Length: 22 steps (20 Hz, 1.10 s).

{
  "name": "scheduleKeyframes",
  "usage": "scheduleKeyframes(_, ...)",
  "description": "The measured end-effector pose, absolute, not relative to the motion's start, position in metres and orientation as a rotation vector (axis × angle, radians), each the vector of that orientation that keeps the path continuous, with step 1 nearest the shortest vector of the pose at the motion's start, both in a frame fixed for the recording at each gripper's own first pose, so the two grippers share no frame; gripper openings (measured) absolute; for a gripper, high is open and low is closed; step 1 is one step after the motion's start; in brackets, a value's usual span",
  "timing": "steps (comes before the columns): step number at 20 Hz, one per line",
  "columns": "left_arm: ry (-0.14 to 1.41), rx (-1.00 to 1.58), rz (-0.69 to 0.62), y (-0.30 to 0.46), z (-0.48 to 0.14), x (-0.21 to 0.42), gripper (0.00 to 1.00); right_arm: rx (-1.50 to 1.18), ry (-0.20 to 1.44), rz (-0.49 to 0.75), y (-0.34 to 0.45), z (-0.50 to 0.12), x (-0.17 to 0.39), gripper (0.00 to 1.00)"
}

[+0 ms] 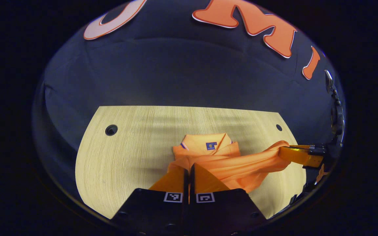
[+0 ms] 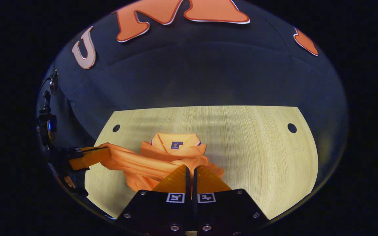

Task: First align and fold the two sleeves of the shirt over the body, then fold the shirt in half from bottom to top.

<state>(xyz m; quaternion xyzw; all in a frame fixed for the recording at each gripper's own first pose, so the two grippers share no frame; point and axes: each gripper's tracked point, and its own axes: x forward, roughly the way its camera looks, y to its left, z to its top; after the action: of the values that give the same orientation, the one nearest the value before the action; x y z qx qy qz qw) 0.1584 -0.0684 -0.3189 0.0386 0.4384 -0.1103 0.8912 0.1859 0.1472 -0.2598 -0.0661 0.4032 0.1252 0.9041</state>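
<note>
Two grippers pinch an orange shirt point(image 1: 221, 164) on a wooden table point(image 1: 126, 157), partway through a fold.

The shirt lies bunched near the middle of the table, toward the near edge, collar point(image 1: 208, 144) pointing at the far edge; the left gripper point(image 1: 189, 170) has its fingers together with cloth apparently pinched between them; the right gripper point(image 2: 189, 172) is likewise closed at the shirt's near part, where cloth seems caught between its fingers, and seen from the left gripper view it holds a stretched band of cloth lifted off toward the table's right edge; whether that band is a sleeve or the hem I cannot tell. Risks, as I judge them: the thin pinch could slip under tension and drop the cloth crooked; uneven pulling could drag the collar askew; the bunched body could trap wrinkles under the fold.
</note>
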Motion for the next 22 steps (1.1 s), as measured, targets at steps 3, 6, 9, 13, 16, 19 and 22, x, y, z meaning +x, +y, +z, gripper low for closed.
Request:
scheduleKeyframes(3,0.937,0.112,-0.215,-0.065,-0.352,0.184,0.01,-0.103,0.862,0.250,0.153,-0.285,0.215,0.00)
scheduleKeyframes(6,0.992,0.136,-0.207,-0.059,-0.389,0.197,0.01,-0.086,0.877,0.244,0.155,-0.319,0.239,0.00)
scheduleKeyframes(9,1.015,0.122,-0.180,-0.051,-0.415,0.205,0.02,-0.127,0.902,0.238,0.154,-0.346,0.247,0.02)
scheduleKeyframes(13,1.049,0.049,-0.175,-0.051,-0.431,0.197,0.44,-0.247,0.885,0.171,0.136,-0.366,0.252,0.04)
scheduleKeyframes(16,1.049,0.047,-0.170,-0.046,-0.436,0.197,0.58,-0.263,0.900,0.156,0.134,-0.374,0.251,0.56)
scheduleKeyframes(19,0.992,0.097,-0.149,-0.040,-0.433,0.200,0.99,-0.253,0.868,0.137,0.130,-0.364,0.252,1.00)
scheduleKeyframes(22,0.928,0.095,-0.157,-0.046,-0.407,0.204,0.99,-0.232,0.840,0.144,0.132,-0.346,0.250,1.00)
